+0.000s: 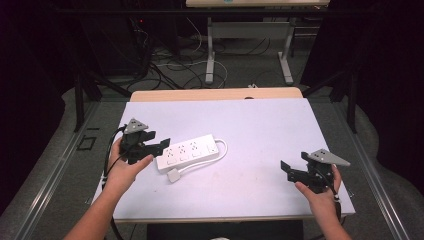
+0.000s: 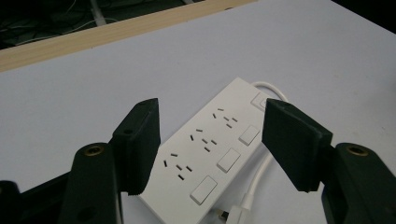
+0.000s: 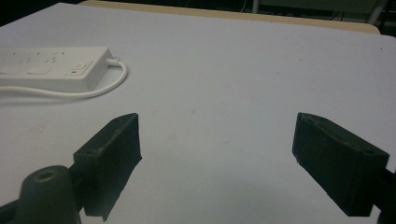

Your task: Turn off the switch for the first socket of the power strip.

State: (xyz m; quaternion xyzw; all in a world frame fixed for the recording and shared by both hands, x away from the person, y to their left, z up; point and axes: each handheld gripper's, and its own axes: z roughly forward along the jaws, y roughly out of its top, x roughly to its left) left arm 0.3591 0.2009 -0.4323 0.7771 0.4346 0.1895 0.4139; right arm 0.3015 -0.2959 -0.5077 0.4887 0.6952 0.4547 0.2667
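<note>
A white power strip (image 1: 187, 151) with several sockets and switches lies left of centre on the white table cover (image 1: 265, 125). Its white cable (image 1: 223, 148) loops round the right end and back along the front to a white plug (image 1: 174, 175). My left gripper (image 1: 162, 145) is held at the strip's left end, jaws open. In the left gripper view the power strip (image 2: 210, 144) shows between and beyond the left gripper (image 2: 212, 144), untouched by the pads. My right gripper (image 1: 286, 170) hovers near the front right, open and empty. In the right gripper view the power strip (image 3: 51, 65) lies far left of the right gripper (image 3: 215, 140).
A wooden table edge (image 1: 215, 94) runs along the far side of the cover. Beyond it stand another table's metal legs (image 1: 210, 55) among cables on the floor. Black frame bars (image 1: 79, 95) flank the table on both sides.
</note>
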